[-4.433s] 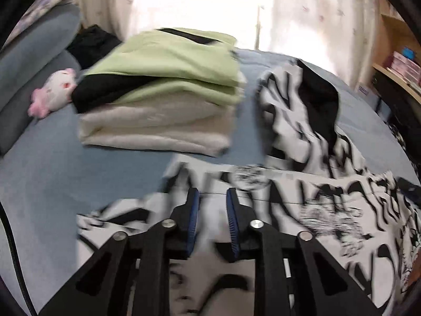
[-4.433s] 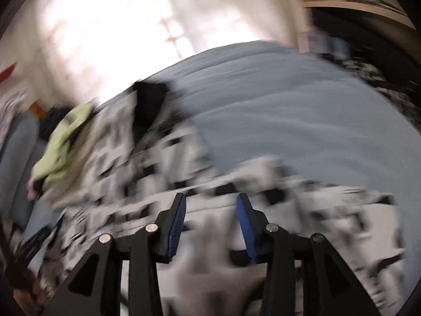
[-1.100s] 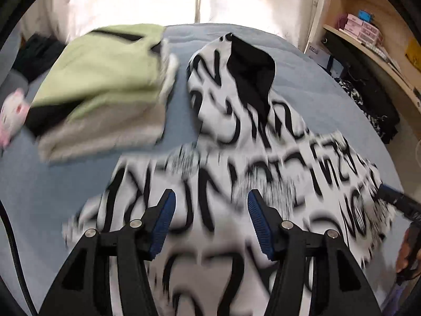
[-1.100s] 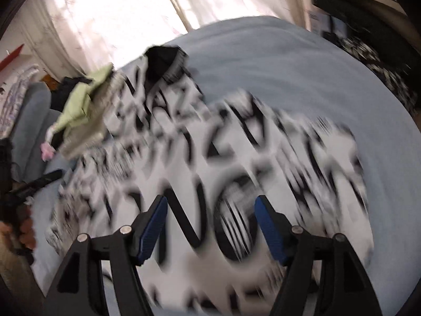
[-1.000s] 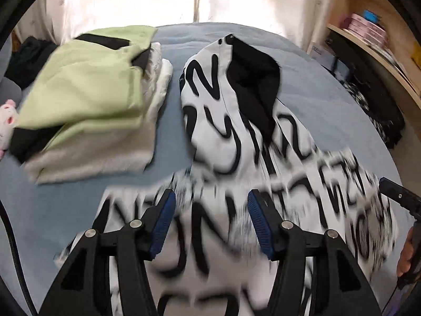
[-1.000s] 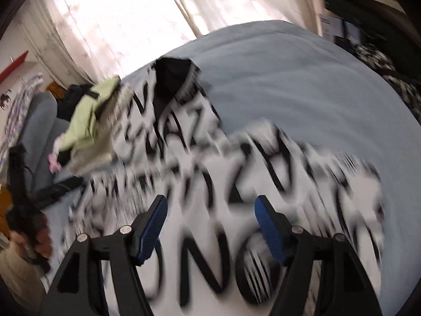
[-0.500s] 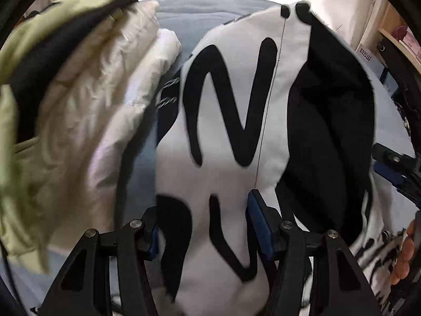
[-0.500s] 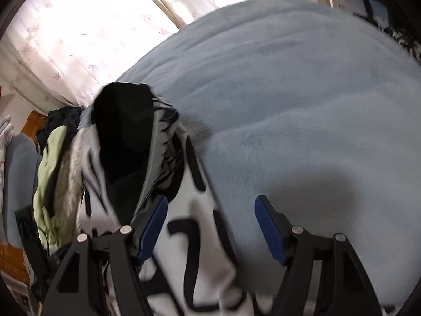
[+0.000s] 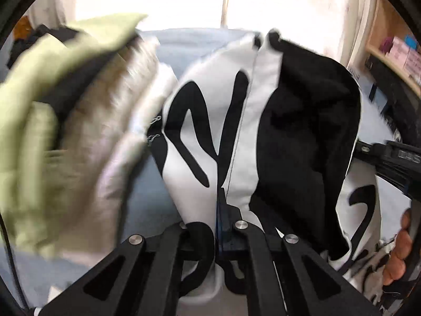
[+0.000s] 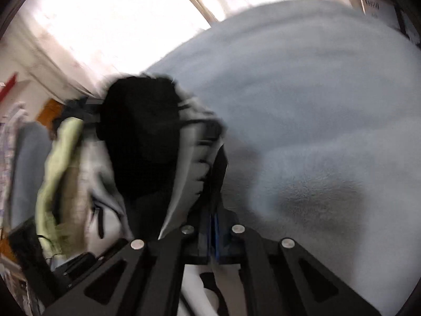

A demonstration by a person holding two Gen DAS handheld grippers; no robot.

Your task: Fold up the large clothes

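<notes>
Left gripper (image 9: 219, 210): pitched steeply downward over the bed, jaws pressed together on a fold of the black-and-white hoodie (image 9: 210, 121). They have just been closing, and the white printed cloth sits pinched between the blue pads. The fabric bunches over the left-hand finger and hangs below the linkage.

Right gripper (image 10: 213, 218): likewise angled down toward the bed, jaws drawn tight, having also just been closing. A striped, ribbed edge of the hoodie (image 10: 194, 158) runs straight into the seam between the pads, so it is nipped on the garment's right side (the picture is blurred, so how deep the bite goes cannot be told).

The hoodie lies on the blue blanket (image 10: 315, 105), its hood end raised ahead of both grippers, with the black hood lining (image 9: 302, 131) showing in the left wrist view.

Just left of the garment stands a stack of folded clothes (image 9: 79, 121), green on top and cream below, its edge touching or very near the hoodie.

At the right edge of the left wrist view, a person's hand (image 9: 397, 250) grips the handle of the other tool, whose black body (image 9: 394, 158) reaches in over the garment. Curtains (image 9: 276, 0) hang behind; a wooden shelf (image 9: 394, 50) stands at the far right.
</notes>
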